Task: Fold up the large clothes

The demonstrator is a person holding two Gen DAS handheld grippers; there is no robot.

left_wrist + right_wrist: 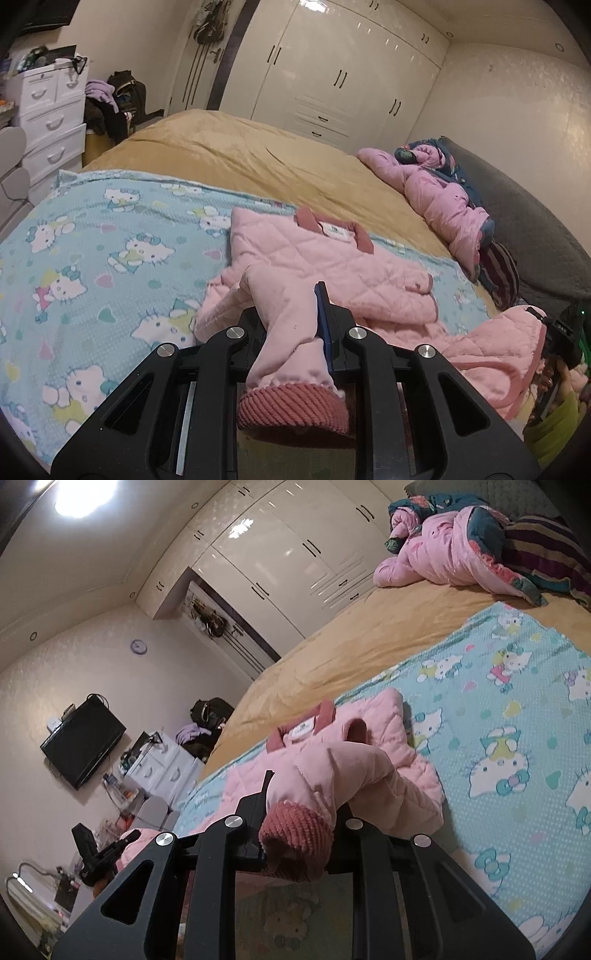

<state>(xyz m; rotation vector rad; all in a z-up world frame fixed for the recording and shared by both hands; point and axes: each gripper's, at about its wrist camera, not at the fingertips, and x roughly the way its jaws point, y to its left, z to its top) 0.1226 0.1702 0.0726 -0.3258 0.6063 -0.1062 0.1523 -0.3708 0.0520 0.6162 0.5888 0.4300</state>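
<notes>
- Jacket (332, 266): left gripper (291, 328) clamped on one sleeve, right gripper (299, 805) on the other, near the cuffs.
- Risk: thin pinch, probably shallow; sleeve slips out, fold skews.

Left claw (295, 325): matte black plastic linkage arms with round silver screw heads at the pivots, triangular cut-outs in the outer arms, and a blue pad on one finger. Right claw (299, 812): the same black frame and silver screws.

Glossy white wardrobe (343, 85), white drawer unit (51, 110), wall-mounted television (83, 744), ceiling light (83, 496)
</notes>
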